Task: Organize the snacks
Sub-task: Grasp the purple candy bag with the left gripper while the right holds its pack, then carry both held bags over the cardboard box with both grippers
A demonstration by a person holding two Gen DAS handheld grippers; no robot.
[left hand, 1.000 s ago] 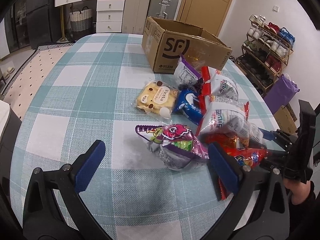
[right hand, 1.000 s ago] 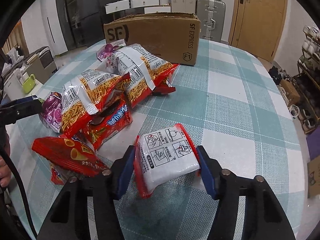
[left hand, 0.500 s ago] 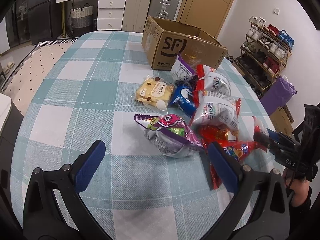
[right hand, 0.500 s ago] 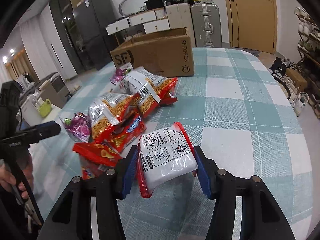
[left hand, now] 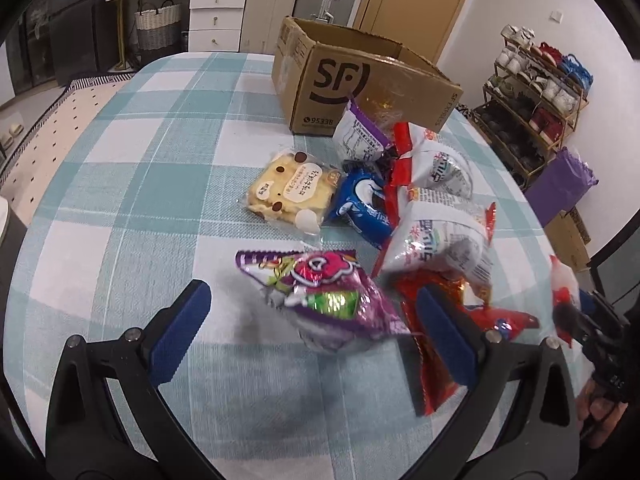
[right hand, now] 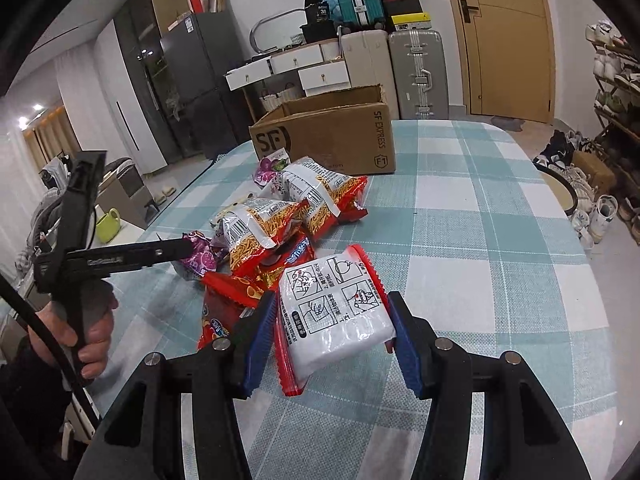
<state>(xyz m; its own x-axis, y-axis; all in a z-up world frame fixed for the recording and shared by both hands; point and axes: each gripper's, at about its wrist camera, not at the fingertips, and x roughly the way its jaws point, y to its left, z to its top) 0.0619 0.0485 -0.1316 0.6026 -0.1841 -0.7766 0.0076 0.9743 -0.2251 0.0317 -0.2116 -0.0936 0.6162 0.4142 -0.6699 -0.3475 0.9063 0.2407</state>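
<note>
Teal-checked table (left hand: pixel 132 216) — cardboard box (left hand: pixel 332 92), yellow cake pack (left hand: pixel 290 192), purple bag (left hand: pixel 320 300) lying on it.

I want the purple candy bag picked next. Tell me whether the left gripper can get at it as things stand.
Probably yes. The left gripper is open, and the shiny purple candy bag lies right between its blue pads on the checked tablecloth, nothing on top. A red snack packet crowds the right-hand pad and might get pinched too.
</note>
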